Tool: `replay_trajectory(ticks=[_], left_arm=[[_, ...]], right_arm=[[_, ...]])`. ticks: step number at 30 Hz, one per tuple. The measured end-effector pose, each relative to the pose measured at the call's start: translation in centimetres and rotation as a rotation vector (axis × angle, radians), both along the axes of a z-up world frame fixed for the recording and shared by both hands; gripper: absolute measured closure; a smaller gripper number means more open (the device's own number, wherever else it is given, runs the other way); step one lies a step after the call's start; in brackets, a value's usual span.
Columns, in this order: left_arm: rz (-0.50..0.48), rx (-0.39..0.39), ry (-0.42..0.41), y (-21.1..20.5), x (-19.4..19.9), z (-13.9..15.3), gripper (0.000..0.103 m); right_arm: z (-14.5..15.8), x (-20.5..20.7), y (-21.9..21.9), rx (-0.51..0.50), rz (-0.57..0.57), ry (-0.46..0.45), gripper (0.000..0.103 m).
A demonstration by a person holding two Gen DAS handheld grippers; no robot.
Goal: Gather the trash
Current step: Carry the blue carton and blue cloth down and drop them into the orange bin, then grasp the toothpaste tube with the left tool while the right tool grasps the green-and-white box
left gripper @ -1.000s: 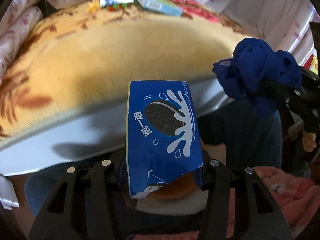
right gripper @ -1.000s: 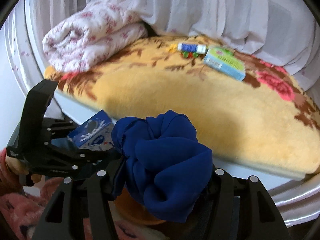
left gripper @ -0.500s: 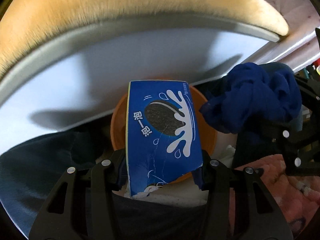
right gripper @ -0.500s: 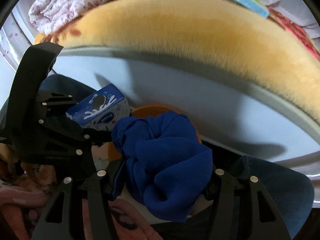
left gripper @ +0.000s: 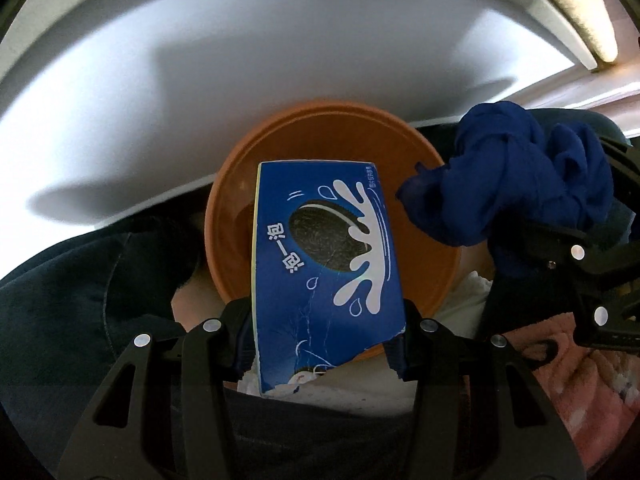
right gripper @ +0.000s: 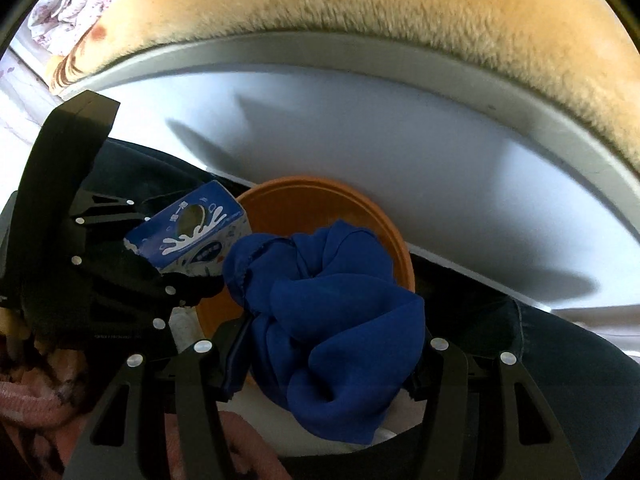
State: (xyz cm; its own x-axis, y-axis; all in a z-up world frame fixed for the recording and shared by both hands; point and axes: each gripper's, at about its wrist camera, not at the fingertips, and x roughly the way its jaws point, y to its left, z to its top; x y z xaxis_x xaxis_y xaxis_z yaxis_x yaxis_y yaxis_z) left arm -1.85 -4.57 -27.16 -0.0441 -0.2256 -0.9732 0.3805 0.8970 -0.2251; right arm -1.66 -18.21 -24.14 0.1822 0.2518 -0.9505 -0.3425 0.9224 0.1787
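Note:
My left gripper [left gripper: 326,320] is shut on a blue cookie box [left gripper: 324,264] with a torn lower end, held upright across the mouth of a round orange bin [left gripper: 304,120]. At the right of that view hangs a crumpled blue cloth [left gripper: 520,176]. In the right wrist view my right gripper [right gripper: 328,332] is shut on that blue cloth [right gripper: 332,308], which hangs over the orange bin [right gripper: 320,192]. The cookie box [right gripper: 192,232] shows to its left, close beside the cloth. Both grippers point steeply down at the bin.
The bed's white side panel [left gripper: 240,80] stands right behind the bin, topped by a fuzzy yellow blanket [right gripper: 360,0]. A person's dark trouser legs [left gripper: 80,300] flank the bin. Pink fabric [left gripper: 580,380] and white crumpled paper [left gripper: 468,292] lie near its front.
Both grippers have sunk and tipped downward, from facing the bed top to hanging over the orange bin. The box and the cloth stay held.

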Motion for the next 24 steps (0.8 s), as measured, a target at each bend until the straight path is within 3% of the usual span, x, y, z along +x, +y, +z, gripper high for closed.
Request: replay_trajectory(ticks=[4,12,24], left_arm=[[0.010,0.021,0.024,-0.5,0.1,-0.1,0.034],[0.031,0.031,0.026,-0.4,0.4,0.0,0.029],[0.051,0.028,-0.046,0.3,0.2,2.3,0.026]], right_arm=[[-0.3,0.5,-0.1,0.017,-0.016,0.015,0.035],[0.4,0.8,-1.0,0.028,-0.056,-0.003,0.033],[2.1,0.4,-2.7,0.042,-0.078,-0.058,0.031]])
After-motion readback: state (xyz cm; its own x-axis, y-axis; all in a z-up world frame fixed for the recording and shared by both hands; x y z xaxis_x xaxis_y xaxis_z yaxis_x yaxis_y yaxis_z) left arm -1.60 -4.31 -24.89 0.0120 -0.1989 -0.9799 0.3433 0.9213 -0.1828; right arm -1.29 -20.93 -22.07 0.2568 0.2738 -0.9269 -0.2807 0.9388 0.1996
